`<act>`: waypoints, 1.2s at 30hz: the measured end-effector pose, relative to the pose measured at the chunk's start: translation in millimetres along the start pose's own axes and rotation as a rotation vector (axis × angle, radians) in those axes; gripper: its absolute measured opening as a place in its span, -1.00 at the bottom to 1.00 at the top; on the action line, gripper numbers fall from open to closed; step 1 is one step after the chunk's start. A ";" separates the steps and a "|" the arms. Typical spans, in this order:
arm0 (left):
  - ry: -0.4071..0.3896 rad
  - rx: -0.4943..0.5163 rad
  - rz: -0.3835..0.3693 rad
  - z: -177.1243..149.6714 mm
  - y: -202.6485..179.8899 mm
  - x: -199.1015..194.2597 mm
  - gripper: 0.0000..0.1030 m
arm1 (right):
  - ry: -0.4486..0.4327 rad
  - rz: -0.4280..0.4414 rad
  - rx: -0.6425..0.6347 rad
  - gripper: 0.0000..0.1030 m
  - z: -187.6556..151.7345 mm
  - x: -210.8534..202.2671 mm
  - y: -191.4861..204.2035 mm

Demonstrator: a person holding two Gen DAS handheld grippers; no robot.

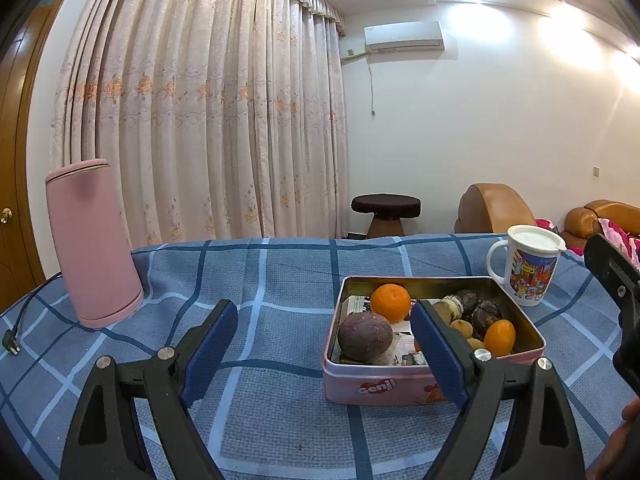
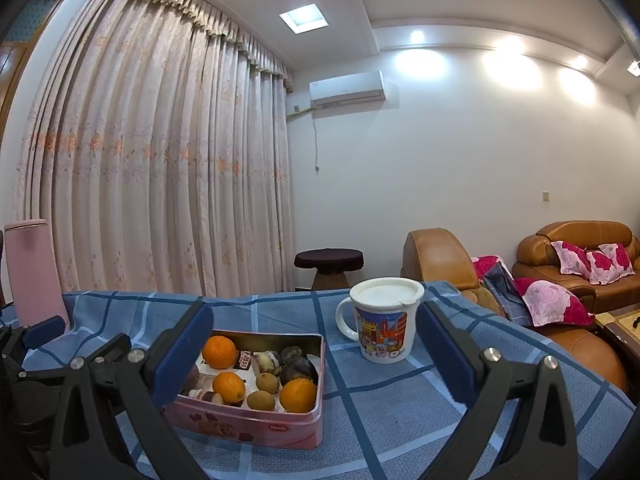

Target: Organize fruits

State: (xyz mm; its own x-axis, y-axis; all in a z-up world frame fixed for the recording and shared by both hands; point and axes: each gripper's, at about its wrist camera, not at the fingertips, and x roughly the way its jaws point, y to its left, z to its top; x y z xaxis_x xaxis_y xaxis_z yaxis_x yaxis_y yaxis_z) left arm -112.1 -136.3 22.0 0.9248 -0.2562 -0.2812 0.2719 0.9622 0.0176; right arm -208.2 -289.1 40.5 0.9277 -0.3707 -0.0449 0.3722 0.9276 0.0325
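While both tools hang above the worktop with nothing in them, the scene reads like this, near to far:

Left tool (image 1: 324, 344): spread wide, empty; black arms, blue pads with a fine ribbed look; aimed at bare cloth left of the tin.
Right tool (image 2: 314, 354): also spread and empty; the tin sits behind its left finger, the mug between the fingers.
Worktop (image 1: 260, 420): covered in woven blue cloth with a pale and dark check.
Tin (image 1: 384, 388): pink rectangular metal box, rounded corners, shiny gold inside, lid off; it stands right of centre on the cloth.
Fruits: all appear to lie in the tin: three smooth oranges (image 2: 219, 352), a dull purple round fruit (image 1: 365, 336), small tan ones (image 2: 261, 400), dark wrinkled ones (image 2: 298, 370), with some printed wrappers.
Progress: judging by this, gathering looks done or near done; no fruit shows loose on the cloth.
Mug (image 2: 386, 320): glossy white, cartoon print, lidded, just beyond the tin.
Kettle (image 1: 90, 240): matte pink, tapered, far left.
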 end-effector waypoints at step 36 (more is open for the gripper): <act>0.013 -0.006 0.008 -2.2 4.1 0.8 0.74 | 0.002 -0.001 0.000 1.00 0.7 0.7 -0.8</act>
State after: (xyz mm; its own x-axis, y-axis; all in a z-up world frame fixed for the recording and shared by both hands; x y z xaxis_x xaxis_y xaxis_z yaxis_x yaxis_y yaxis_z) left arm -110.8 -132.4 19.7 0.9236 -0.2469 -0.2933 0.2626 0.9648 0.0147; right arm -207.8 -290.1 41.1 0.9274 -0.3711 -0.0473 0.3727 0.9274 0.0320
